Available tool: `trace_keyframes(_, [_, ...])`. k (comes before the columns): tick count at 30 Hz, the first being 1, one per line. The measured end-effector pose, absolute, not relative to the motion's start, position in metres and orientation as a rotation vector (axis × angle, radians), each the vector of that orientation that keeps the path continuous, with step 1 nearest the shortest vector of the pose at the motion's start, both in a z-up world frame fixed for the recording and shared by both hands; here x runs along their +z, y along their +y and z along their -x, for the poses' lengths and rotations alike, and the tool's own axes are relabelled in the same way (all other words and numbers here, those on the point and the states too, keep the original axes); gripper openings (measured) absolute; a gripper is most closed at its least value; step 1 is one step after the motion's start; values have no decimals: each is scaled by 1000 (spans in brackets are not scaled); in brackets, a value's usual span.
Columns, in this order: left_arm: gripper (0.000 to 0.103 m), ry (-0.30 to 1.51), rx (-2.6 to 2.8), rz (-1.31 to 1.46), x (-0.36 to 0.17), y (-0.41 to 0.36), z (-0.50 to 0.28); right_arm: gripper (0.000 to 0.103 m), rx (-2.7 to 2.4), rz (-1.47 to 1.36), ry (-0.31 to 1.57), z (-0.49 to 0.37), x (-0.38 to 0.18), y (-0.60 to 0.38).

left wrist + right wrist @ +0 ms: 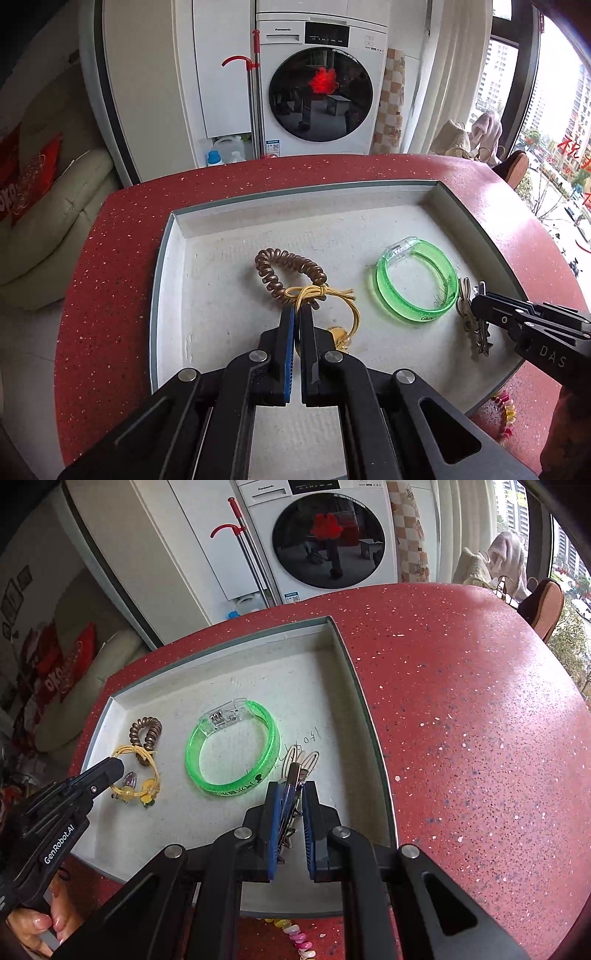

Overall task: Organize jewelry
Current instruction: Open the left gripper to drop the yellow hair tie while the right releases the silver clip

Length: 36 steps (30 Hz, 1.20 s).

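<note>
A shallow white tray (177, 236) (343, 657) sits on the red speckled table. In it lie a brown coil hair tie (280, 269) (146, 731), a yellow cord bracelet with beads (343, 317) (138, 775), a green translucent bangle (413, 280) (232, 749) and metal hair clips (476, 328) (299, 764). My left gripper (297, 310) (114, 768) is shut on the yellow cord by the coil tie. My right gripper (291, 790) (476, 302) is shut on the metal clips near the tray's right wall.
A string of pastel beads (299, 938) (508, 413) lies on the table (480, 738) in front of the tray. A washing machine (317, 85), a mop and a sofa (55, 206) stand behind the table. A window is at the right.
</note>
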<state>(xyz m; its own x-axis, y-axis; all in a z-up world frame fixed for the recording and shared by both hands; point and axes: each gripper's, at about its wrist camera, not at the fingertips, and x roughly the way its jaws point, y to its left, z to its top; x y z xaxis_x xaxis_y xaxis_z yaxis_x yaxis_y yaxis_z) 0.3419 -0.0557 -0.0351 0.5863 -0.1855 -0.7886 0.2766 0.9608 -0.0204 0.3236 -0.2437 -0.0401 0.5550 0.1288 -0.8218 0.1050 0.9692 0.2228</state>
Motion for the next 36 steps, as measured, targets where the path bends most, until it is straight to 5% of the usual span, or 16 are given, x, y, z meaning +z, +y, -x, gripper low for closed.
trace_keyframes(8, [21, 926, -219, -123, -49, -53, -344, 15, 8, -228, 983, -320, -39, -240])
trace_keyframes(10, [21, 926, -212, -130, -49, -53, -343, 23, 12, -222, 991, -319, -38, -238])
trace_keyframes(12, [21, 931, -208, -127, -48, -53, -343, 44, 31, -242, 987, -318, -37, -238])
trace_keyframes(14, [21, 935, -206, -113, -47, -51, -343, 49, 42, -256, 982, -315, -34, -238])
trace_keyframes(36, [21, 874, -196, -130, -25, -51, -323, 58, 86, -309, 910, -290, -5, -233])
